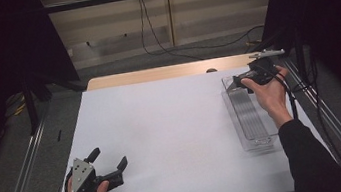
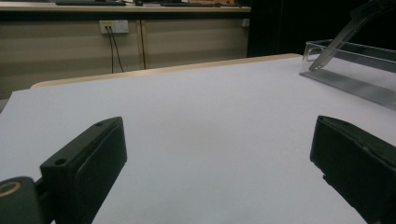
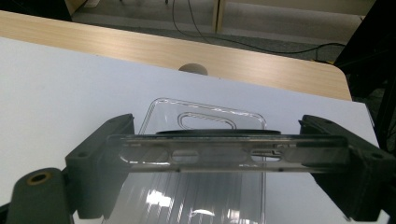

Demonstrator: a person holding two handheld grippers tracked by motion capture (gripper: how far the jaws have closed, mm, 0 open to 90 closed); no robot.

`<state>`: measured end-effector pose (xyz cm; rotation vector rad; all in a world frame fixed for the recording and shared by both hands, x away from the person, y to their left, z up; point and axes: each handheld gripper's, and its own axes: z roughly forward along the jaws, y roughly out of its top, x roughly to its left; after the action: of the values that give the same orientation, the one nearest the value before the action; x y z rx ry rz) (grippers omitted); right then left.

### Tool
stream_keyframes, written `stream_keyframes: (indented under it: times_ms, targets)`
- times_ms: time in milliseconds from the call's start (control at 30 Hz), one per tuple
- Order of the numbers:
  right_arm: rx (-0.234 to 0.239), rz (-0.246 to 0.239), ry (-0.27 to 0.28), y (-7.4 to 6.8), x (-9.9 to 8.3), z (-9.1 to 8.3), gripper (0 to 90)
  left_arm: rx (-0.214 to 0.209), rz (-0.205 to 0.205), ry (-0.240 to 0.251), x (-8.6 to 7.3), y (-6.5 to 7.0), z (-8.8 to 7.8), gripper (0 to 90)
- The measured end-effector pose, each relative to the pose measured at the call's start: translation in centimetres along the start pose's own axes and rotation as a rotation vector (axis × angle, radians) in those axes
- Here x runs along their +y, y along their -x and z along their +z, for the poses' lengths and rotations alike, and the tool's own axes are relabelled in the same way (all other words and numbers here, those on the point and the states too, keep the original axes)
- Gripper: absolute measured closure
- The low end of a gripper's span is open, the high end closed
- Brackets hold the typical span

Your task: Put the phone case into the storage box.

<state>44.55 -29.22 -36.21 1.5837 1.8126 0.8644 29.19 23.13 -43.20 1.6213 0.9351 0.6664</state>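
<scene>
The white table (image 1: pixel 164 137) in front of me is mostly bare. Along its right side lies a long clear plastic tray (image 1: pixel 247 115), and a clear flat piece (image 3: pixel 229 154) is clamped across my right gripper (image 1: pixel 237 82), held between its jaws just above the tray's far end. I judge the work barely begun: the piece is gripped but not yet set anywhere. My left gripper (image 1: pixel 109 160) rests near the table's front left corner, jaws spread wide and empty, well apart from the tray. Nothing stands between them. Cables trail on the floor beyond.
</scene>
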Motion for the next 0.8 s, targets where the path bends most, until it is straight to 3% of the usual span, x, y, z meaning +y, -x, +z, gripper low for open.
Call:
stream_keyframes:
  times_ms: [167, 800]
  targets:
    - [-0.012, -0.008, 0.001, -0.2, -0.1, 0.5, 11.8, 0.001, -0.001, 0.0, 0.0, 0.0, 0.0, 3.7]
    - [-0.061, 0.037, 0.067, -0.6, 0.7, 2.0, 11.8, 0.002, 0.005, -0.009, -0.1, -0.1, 0.0, 3.7]
